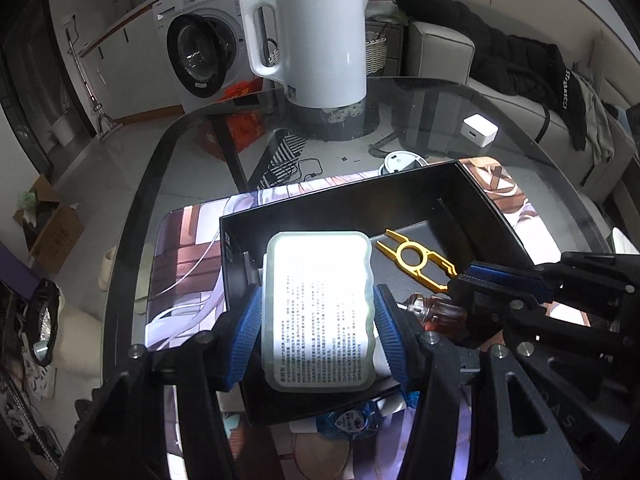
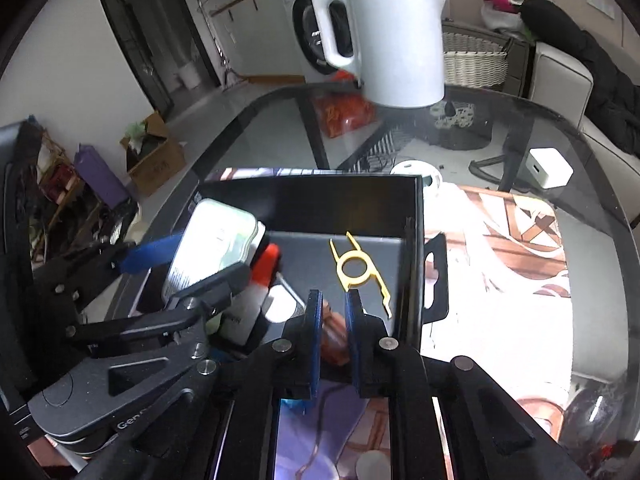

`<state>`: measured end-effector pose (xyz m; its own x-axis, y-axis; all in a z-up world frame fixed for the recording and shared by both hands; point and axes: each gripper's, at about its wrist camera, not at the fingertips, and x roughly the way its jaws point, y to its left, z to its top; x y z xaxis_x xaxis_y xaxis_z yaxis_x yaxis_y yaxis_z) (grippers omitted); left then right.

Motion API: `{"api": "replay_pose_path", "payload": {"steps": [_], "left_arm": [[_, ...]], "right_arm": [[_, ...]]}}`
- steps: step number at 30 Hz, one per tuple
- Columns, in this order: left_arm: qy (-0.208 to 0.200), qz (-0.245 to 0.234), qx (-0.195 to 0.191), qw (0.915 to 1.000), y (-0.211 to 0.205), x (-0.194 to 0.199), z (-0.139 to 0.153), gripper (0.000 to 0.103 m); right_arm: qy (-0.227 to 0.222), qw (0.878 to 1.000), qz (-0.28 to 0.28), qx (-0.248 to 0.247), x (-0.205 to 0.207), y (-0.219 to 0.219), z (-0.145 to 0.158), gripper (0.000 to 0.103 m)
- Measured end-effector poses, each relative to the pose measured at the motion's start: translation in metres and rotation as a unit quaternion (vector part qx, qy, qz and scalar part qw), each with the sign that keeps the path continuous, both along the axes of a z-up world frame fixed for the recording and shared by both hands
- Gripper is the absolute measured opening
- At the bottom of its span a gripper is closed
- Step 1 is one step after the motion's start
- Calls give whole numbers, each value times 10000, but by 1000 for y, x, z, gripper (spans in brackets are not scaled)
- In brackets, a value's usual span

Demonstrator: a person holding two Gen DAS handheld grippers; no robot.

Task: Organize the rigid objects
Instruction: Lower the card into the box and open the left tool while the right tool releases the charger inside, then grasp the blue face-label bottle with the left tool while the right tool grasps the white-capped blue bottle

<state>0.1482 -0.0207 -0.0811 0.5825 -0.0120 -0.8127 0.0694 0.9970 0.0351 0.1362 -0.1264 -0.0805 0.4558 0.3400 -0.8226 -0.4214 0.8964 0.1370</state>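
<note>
A black open box (image 1: 472,196) (image 2: 304,204) sits on a printed mat on the glass table. A yellow plastic tool (image 1: 416,260) (image 2: 354,268) lies on its floor. My left gripper (image 1: 318,316) is shut on a pale green flat case with printed text (image 1: 320,312) (image 2: 212,248), held over the box's left part. My right gripper (image 2: 334,320) is shut on a small amber bottle (image 2: 332,336) (image 1: 436,312) over the box's near edge. A white bottle with a red cap (image 2: 260,280) lies in the box under the case.
A white kettle (image 1: 316,40) (image 2: 396,40) stands at the far side of the table. A white charger cube (image 1: 478,130) (image 2: 548,168) sits at the right. A blue wrapped item (image 1: 352,420) lies on the mat (image 1: 180,280) before the box.
</note>
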Motion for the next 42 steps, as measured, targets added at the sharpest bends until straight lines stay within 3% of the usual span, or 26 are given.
{"api": "replay_pose_path", "payload": {"steps": [4, 7, 12, 16, 21, 28, 34, 42], "left_arm": [[58, -110, 122, 9998, -3, -1, 0, 57], [66, -93, -48, 9999, 1, -3, 3, 59], [-240, 20, -398, 9989, 14, -13, 21, 59], [-446, 71, -611, 9971, 26, -27, 36, 63], [-526, 18, -640, 9966, 37, -45, 42, 64], [10, -69, -578, 9983, 41, -58, 19, 64], [432, -241, -395, 9980, 31, -65, -9, 64], [550, -572, -80, 9968, 14, -58, -29, 65]], "right_arm": [[200, 9998, 41, 77, -4, -2, 0, 12], [304, 9990, 24, 331, -3, -9, 4, 12], [-526, 9973, -117, 498, -14, -28, 45, 12], [-827, 9940, -295, 658, -20, -50, 61, 13], [-661, 9941, -412, 760, -17, -67, 58, 14], [-284, 9975, -233, 606, -26, -70, 41, 14], [10, 9992, 218, 341, -51, -50, 25, 14], [156, 9963, 834, 125, -70, -9, -4, 19]]}}
